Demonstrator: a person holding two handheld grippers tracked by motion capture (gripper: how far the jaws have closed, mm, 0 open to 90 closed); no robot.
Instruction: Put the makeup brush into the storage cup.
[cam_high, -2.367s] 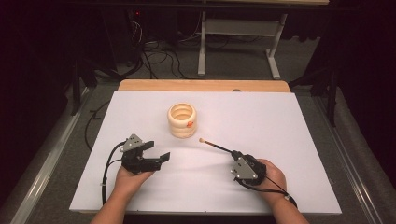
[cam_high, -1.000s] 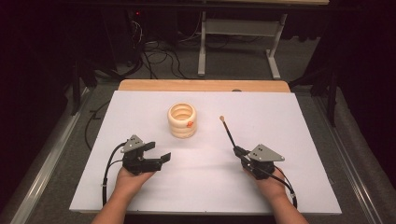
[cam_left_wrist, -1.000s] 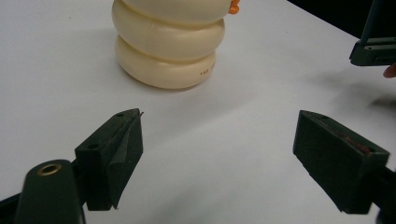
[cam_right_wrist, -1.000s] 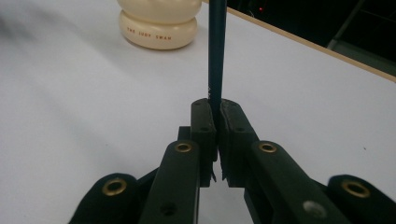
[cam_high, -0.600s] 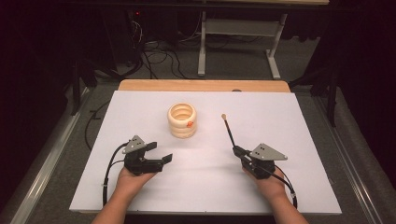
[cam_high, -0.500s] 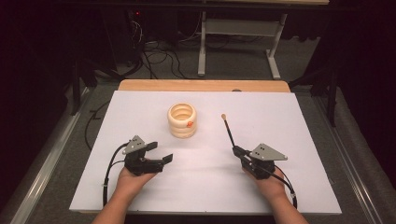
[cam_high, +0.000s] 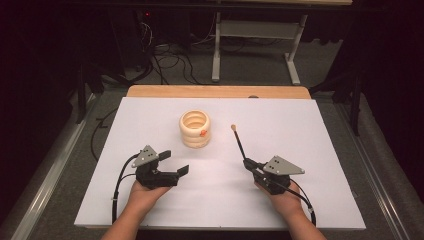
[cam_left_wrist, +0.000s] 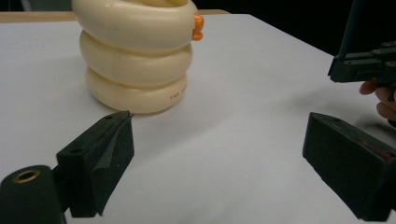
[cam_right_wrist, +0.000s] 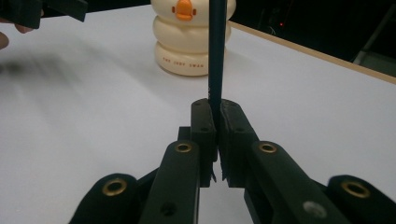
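A cream holder (cam_high: 195, 129) made of three stacked rings, with an orange beak, stands upright on the white table (cam_high: 310, 130). My left gripper (cam_high: 175, 162) rests near the front left. It is open, its jaws have just been opening, and nothing is between them. In the left gripper view the holder (cam_left_wrist: 137, 56) stands just beyond the left gripper (cam_left_wrist: 219, 140). My right gripper (cam_high: 248, 163) is shut on a dark thin pencil (cam_high: 239, 142) with a pale tip that points away from me. In the right gripper view the pencil (cam_right_wrist: 217, 46) rises from the right gripper (cam_right_wrist: 217, 112) in front of the holder (cam_right_wrist: 184, 46).
A wooden strip (cam_high: 215, 91) runs along the table's far edge. Behind it are cables and the metal legs of another table (cam_high: 252, 55) on the floor. The other hand's gripper (cam_left_wrist: 364, 65) shows at the right of the left gripper view.
My right hand has turned, so the pencil swung from pointing left toward the holder to pointing away from me. The left jaws stand slightly wider. The holder has not moved.
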